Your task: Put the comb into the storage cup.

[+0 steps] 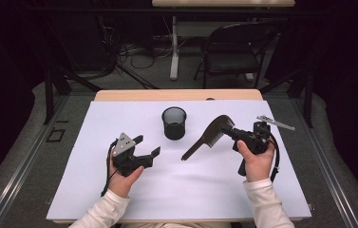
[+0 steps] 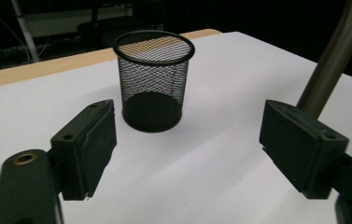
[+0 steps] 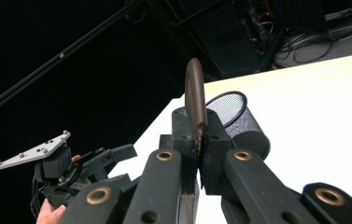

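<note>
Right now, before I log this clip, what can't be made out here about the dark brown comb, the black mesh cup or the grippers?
- Dark brown plastic comb: in the right gripper view it stands edge-on, teeth hidden; the left gripper view's top edge crops it.
- Black wire-mesh cup: its inside is too dark in the high view; in the right gripper view the right gripper covers part of it.
- Left gripper: the right gripper view's bottom edge crops it.

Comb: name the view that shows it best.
The high view: the whole comb shows, teeth and handle, clamped in the right tool. The right gripper view shows it edge-on; the left gripper view catches just its handle.
</note>
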